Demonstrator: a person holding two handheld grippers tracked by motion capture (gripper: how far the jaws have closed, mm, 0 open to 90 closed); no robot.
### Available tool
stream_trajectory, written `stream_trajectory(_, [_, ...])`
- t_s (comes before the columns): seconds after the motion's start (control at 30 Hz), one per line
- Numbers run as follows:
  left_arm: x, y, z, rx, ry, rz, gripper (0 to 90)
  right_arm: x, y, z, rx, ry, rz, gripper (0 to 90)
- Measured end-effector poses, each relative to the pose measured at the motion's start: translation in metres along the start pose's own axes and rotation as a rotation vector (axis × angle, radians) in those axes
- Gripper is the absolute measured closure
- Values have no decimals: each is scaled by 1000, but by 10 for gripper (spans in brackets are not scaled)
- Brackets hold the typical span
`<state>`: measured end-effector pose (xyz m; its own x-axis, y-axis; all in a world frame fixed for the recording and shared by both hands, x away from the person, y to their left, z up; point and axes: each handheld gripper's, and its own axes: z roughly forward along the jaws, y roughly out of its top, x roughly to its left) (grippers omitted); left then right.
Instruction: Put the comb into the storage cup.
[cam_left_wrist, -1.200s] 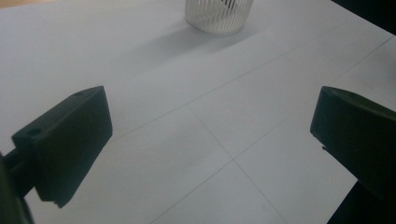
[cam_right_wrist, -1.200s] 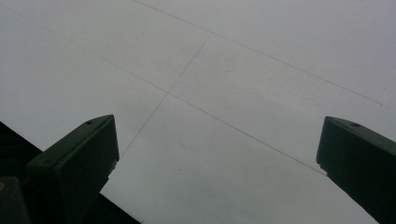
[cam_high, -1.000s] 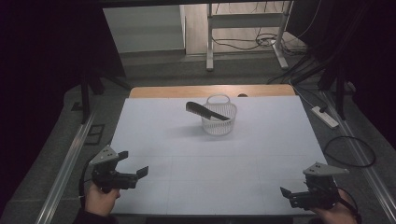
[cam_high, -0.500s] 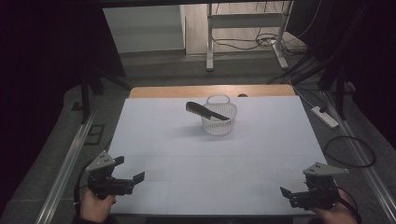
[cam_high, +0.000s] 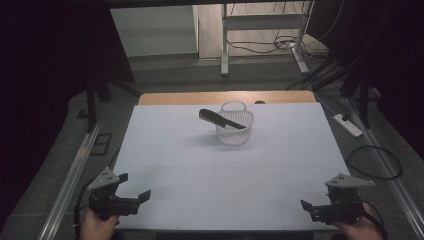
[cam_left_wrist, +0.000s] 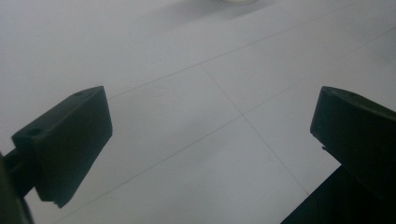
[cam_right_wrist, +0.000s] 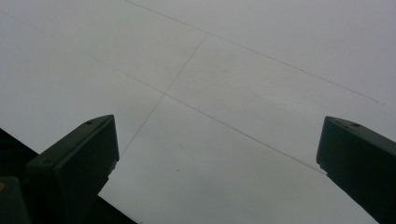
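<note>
From the high view, my left claw (cam_high: 134, 202) sits at about 7 o'clock on the white-covered bench (cam_high: 200, 165), lower and nearer the front edge than it was a second ago, when it rode a little farther in; my right claw (cam_high: 312, 208) at 5 o'clock has not shifted. The white round wire-mesh basket (cam_high: 234, 129) stands at 12 o'clock, well apart from both, with the dark flat comb-like tool (cam_high: 221, 119) lying across its rim, its broad end sticking out toward 10 o'clock. In the left gripper view, the claw (cam_left_wrist: 210, 140) is spread wide over bare sheet with nothing between its jaws. In the right gripper view, the claw (cam_right_wrist: 217, 154) is equally wide and empty above the ruled lines. I judge the left hand's pull-back to be settling into a start pose; the reach to the basket has not yet begun.
</note>
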<state>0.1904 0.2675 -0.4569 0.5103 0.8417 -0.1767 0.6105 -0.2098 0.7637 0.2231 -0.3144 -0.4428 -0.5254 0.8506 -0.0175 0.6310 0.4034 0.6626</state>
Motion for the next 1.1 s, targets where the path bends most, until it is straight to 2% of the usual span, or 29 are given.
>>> stream_trajectory(0.6, [-2,-10,-9,17,50,-12,0,0,0,0,-1,-5,6,0])
stream_trajectory(0.83, [-3,-11,-11,42,66,-10,0,0,0,0,-1,-7,7,0])
stream_trajectory(1.1, [-5,-11,-9,75,70,9,0,0,0,0,1,-9,6,0])
